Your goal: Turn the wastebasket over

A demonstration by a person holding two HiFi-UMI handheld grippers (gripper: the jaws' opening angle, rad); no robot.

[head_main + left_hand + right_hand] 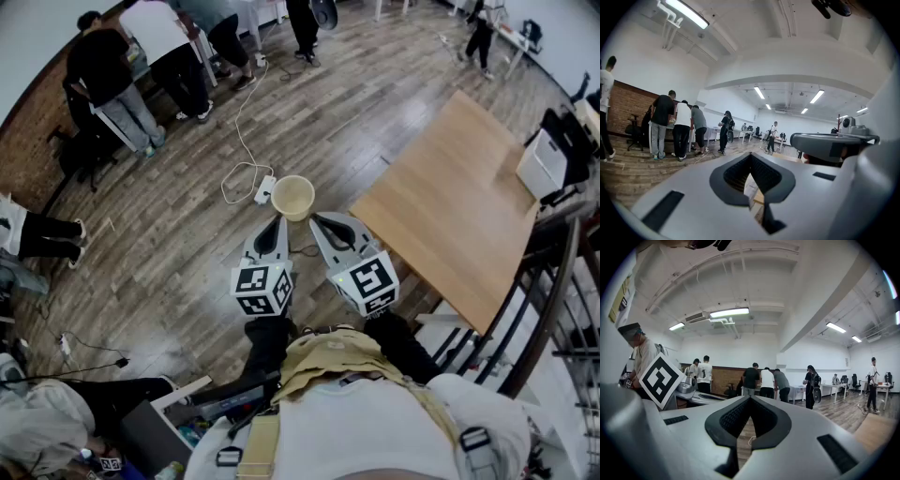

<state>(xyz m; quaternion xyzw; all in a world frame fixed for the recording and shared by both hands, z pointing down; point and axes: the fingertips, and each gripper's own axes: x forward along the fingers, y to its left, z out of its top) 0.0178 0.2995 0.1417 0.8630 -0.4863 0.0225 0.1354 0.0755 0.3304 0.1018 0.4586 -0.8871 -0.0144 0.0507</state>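
A beige wastebasket [292, 197] stands upright on the wood floor, its open mouth facing up. In the head view both grippers hover just on my side of it. The left gripper [277, 225] points at its lower left rim and the right gripper [322, 222] at its lower right rim; neither clearly touches it. Each gripper's jaws are shut with nothing between them. The left gripper view shows its closed jaws [751, 157] aimed across the room, and the right gripper view shows the same [750, 399]; the basket is not clear in either.
A wooden table [450, 206] stands close on the right, with a white box [542, 164] at its far corner. A white power strip [263, 190] and its cable lie left of the basket. Several people [141, 66] stand at desks far left. A metal railing [553, 309] runs along the right.
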